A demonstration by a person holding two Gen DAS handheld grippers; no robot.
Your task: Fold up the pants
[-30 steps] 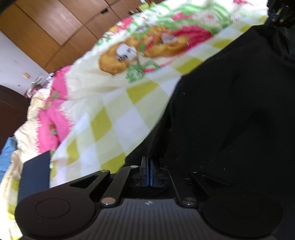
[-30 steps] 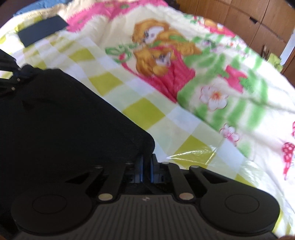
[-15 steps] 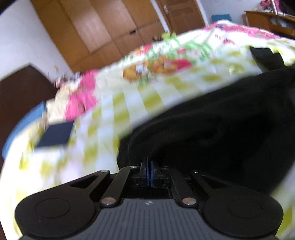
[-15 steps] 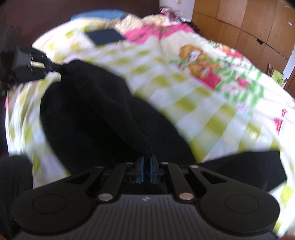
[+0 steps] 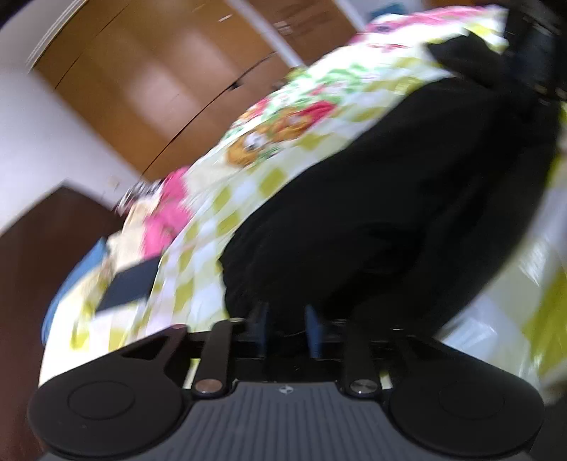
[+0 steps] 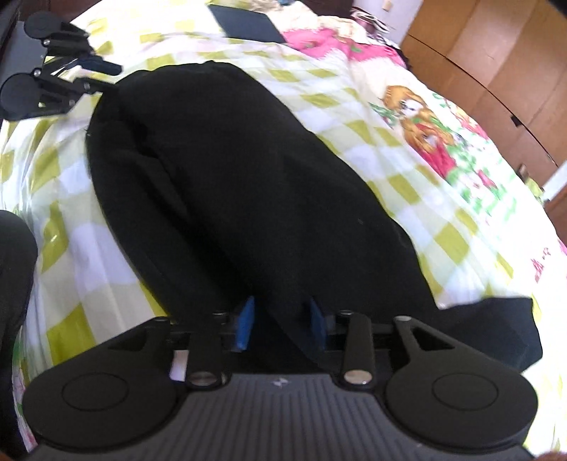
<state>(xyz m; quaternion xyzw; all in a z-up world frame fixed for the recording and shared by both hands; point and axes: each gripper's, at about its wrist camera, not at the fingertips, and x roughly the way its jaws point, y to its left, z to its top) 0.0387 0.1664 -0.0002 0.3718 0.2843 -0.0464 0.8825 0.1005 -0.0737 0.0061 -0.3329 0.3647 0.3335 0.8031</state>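
The black pants lie folded over on the checked bedspread, a long dark heap running from my right gripper to my left one. My right gripper is open, its blue pads apart with black cloth lying between them. My left gripper is open too, at the other end of the pants, with cloth between its pads. The left gripper also shows in the right wrist view, open at the far end of the pants.
A dark blue flat object lies on the bed near the pillows. Wooden wardrobes stand beyond the bed. A dark headboard is at the left. A dark-clothed leg is at the bed's edge.
Both grippers were shut on the pants and carried the cloth over onto itself. Now both have opened and the pants lie folded on the bed.
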